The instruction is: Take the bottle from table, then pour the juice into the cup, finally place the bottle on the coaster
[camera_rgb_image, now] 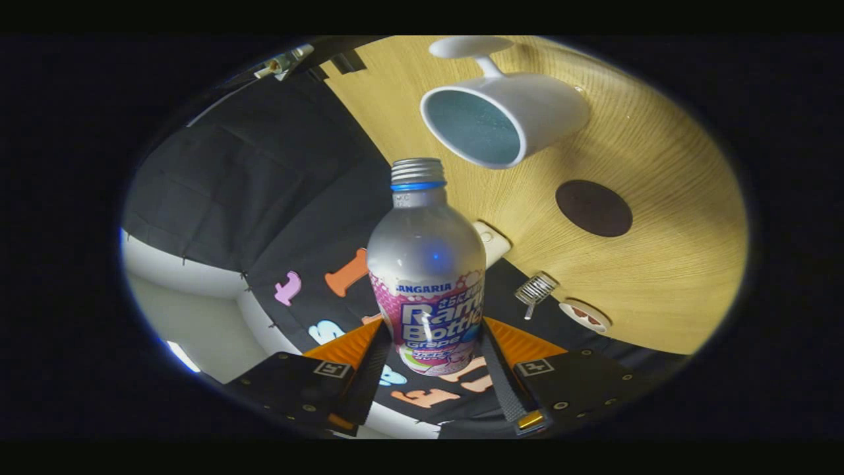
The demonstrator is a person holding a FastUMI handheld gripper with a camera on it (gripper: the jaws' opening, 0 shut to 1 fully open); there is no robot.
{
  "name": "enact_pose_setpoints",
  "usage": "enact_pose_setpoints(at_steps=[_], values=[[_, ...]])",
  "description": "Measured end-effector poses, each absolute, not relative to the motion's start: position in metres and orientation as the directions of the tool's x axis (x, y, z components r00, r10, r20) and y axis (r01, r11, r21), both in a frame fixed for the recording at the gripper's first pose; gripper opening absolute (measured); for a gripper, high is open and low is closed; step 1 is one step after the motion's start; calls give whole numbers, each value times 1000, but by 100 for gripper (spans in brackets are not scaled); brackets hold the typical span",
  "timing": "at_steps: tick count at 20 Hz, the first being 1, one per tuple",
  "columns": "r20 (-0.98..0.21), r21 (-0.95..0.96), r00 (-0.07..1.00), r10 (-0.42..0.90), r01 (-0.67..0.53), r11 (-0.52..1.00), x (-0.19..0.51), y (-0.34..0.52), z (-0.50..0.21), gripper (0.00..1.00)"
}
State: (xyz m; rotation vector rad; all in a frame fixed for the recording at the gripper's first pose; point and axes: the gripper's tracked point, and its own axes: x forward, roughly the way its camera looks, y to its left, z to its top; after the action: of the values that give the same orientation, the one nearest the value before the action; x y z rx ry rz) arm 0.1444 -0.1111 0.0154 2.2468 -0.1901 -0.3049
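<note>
Gripper (432, 349) clamped on the bottle (427, 277), both fingers against its label, view rolled sideways. Beyond it the wooden table (666, 277) (edge meets the black booth wall), white cup (504, 119) near the bottle's cap, dark coaster (593, 208) just past the cup, bare wood around it.

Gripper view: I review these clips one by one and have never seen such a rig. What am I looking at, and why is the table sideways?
The camera rides on a hand-held two-finger gripper and looks forward along its fingers, the orange-and-black wedges. They press on a silver bottle from both sides; its cap is on. The person has tilted the tool, so the wooden table looks turned. On it stand a white cup with its mouth just beyond the bottle's cap, and a dark round coaster beside it. The view looks like the pouring step, though no liquid shows.
</note>
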Motion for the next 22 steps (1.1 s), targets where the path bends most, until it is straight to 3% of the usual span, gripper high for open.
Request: enact_pose_setpoints(at_steps=[6,12,22], values=[[-252,899,955,-156,171,-404,144,-83,-8,76],[-315,946,936,-154,298,-123,147,-70,-28,76],[-374,822,901,-220,432,371,154,-80,-34,76]])
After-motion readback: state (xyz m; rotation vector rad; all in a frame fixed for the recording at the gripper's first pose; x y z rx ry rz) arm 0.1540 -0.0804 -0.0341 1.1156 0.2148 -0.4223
